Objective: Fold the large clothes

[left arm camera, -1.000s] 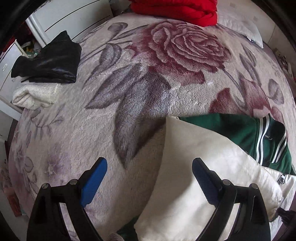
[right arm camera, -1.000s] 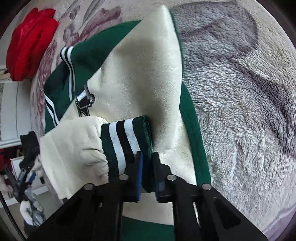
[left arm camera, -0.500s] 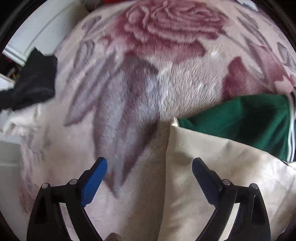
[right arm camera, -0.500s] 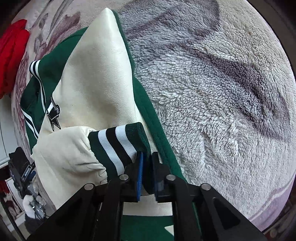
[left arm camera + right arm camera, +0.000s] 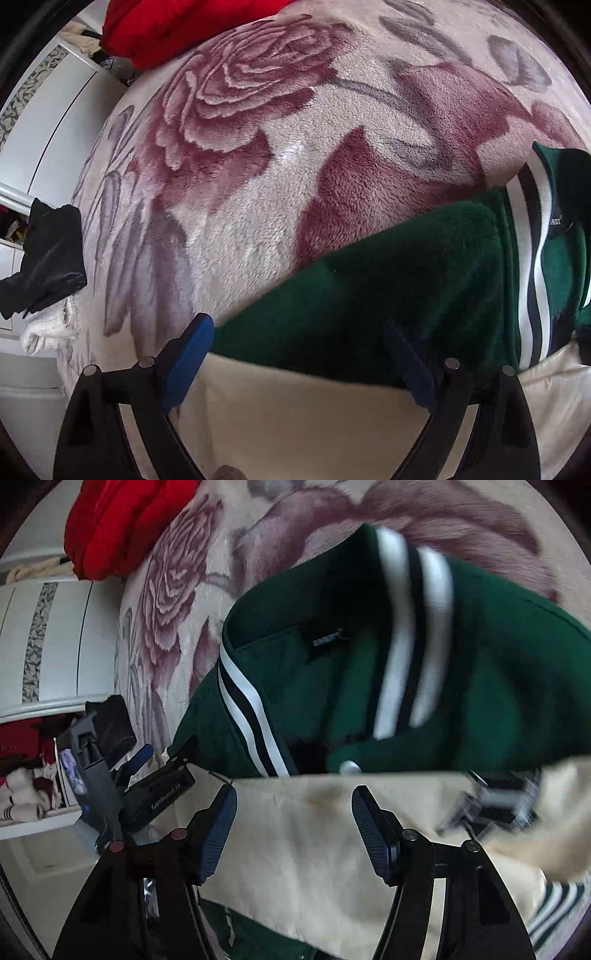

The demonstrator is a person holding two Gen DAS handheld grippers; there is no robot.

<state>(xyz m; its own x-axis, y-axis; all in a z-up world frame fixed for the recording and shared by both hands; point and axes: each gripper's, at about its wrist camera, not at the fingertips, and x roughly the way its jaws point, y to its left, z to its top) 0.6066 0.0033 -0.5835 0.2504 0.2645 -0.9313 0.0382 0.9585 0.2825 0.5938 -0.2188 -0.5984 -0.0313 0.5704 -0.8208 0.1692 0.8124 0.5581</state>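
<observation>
A green varsity jacket (image 5: 388, 295) with cream sleeves lies on the rose-patterned blanket (image 5: 295, 155). My left gripper (image 5: 299, 363) hangs open over the line where a folded cream sleeve (image 5: 295, 417) covers the green body, and nothing sits between its pads. My right gripper (image 5: 295, 834) hovers over the cream sleeve (image 5: 314, 849) just below the striped collar (image 5: 251, 716). Its jaws are opening and the pads press on nothing. A striped cuff (image 5: 554, 919) lies at the lower right. The left gripper's black housing (image 5: 162, 790) shows beside the jacket's left edge.
A red folded garment (image 5: 184, 26) lies at the blanket's far end. A black garment (image 5: 44, 258) and a white towel (image 5: 48, 328) sit at the left edge of the bed. White cabinets (image 5: 55, 638) stand beyond that edge.
My right gripper let go of the striped cuff, opened, and swung across to the collar area. My left gripper moved over onto the jacket, from the blanket to the green and cream edge.
</observation>
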